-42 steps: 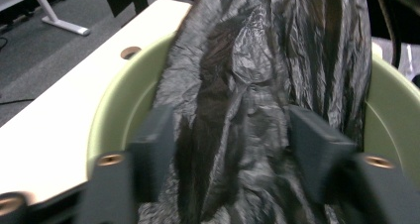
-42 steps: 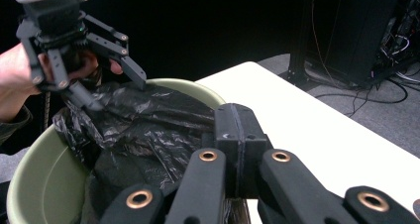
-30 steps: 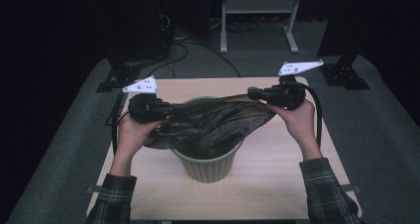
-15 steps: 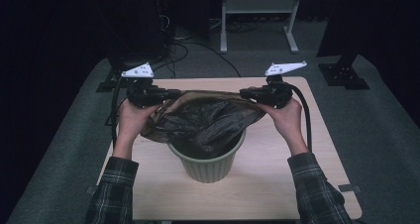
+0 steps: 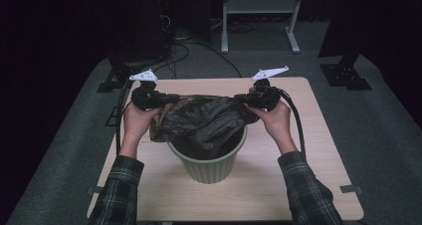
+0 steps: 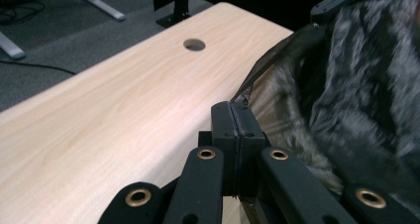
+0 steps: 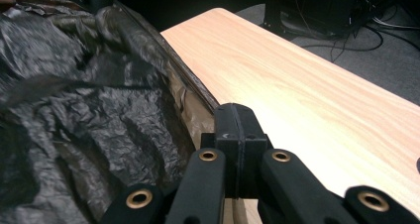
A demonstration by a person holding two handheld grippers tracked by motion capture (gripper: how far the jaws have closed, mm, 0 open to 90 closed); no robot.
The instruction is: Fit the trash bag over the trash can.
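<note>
both grippers lowered bag [image 5: 201,120] over bin [image 5: 209,163].

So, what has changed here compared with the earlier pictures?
Both tongs, left and right, moved away from the person and lower, carrying the black bin bag down toward the green bin. Both stay shut on the bag's edge; the bin has not moved.
</note>
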